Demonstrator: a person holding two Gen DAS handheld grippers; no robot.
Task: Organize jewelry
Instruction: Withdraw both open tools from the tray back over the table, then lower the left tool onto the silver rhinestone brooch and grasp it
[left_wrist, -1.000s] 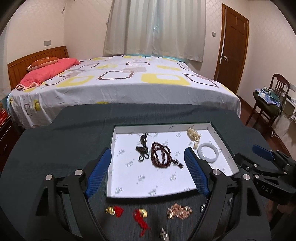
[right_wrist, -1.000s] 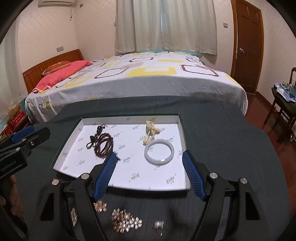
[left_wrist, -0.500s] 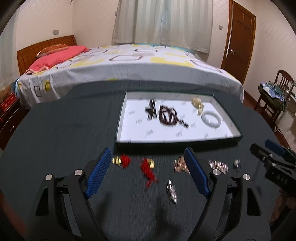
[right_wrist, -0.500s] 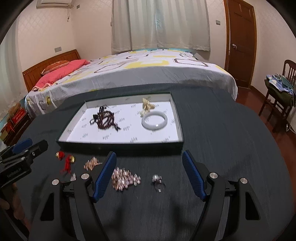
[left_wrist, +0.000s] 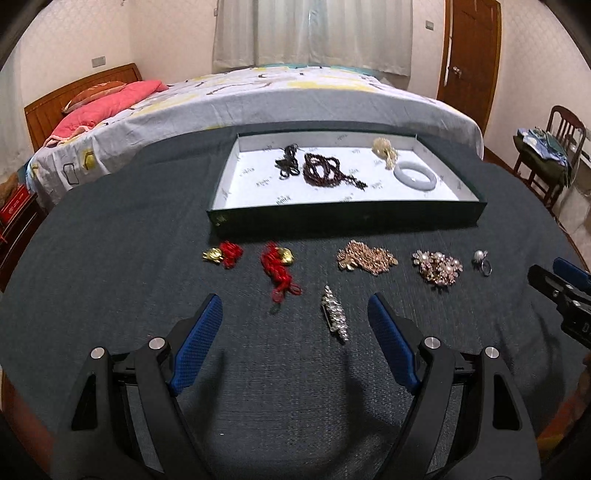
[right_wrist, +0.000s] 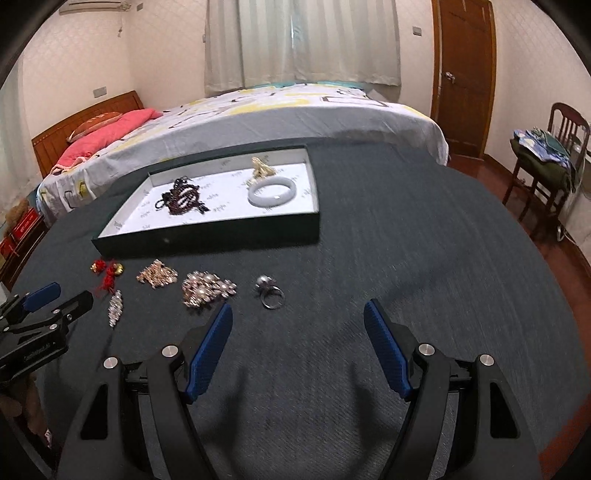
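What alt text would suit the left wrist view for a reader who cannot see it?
The open left gripper hovers above a dark tablecloth where six jewelry pieces lie loose, a silver brooch nearest. Behind them a shallow tray holds beaded necklaces and a white bangle.

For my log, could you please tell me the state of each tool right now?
Left tool: open, holding nothing.
Right tool: open, holding nothing.
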